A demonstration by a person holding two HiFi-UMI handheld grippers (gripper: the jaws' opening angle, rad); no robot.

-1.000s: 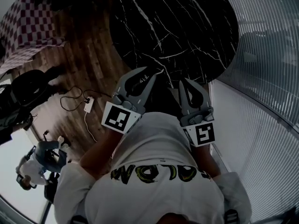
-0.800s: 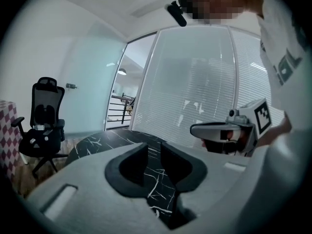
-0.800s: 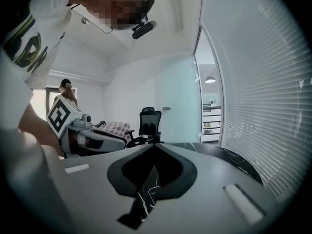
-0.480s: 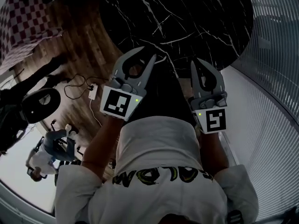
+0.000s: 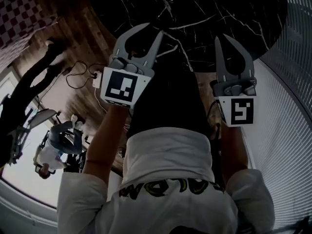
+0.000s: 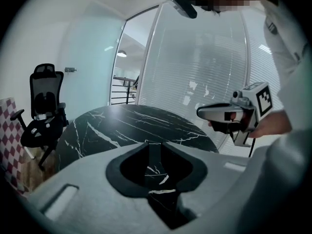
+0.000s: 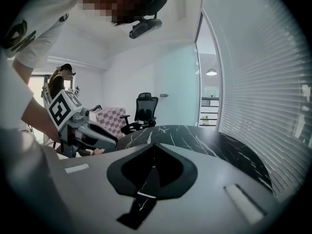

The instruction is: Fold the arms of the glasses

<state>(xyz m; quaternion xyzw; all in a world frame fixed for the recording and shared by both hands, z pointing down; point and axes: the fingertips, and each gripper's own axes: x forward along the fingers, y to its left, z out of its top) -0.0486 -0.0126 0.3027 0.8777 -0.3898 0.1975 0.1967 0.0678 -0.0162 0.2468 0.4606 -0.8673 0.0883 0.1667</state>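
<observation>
No glasses show in any view. A round black marble table (image 5: 209, 13) with white veins lies ahead of me and its top looks bare. My left gripper (image 5: 150, 29) reaches over the table's near edge. Its tips stand a narrow gap apart with nothing between them, as the left gripper view (image 6: 154, 147) shows. My right gripper (image 5: 225, 37) is held beside it on the right. Its tips meet, empty, in the right gripper view (image 7: 154, 145). Each gripper also sees the other from the side.
A black office chair (image 6: 44, 106) and a red-and-white checkered block (image 5: 24, 13) stand left of the table on the wooden floor. Cables with a white adapter (image 5: 95, 79) lie there too. A glass wall with blinds (image 5: 287, 106) runs along the right. Another person (image 7: 58, 82) stands behind.
Both grippers have travelled up the head view, from in front of my shirt out to the table's near edge. The table now fills more of the top of the picture.
</observation>
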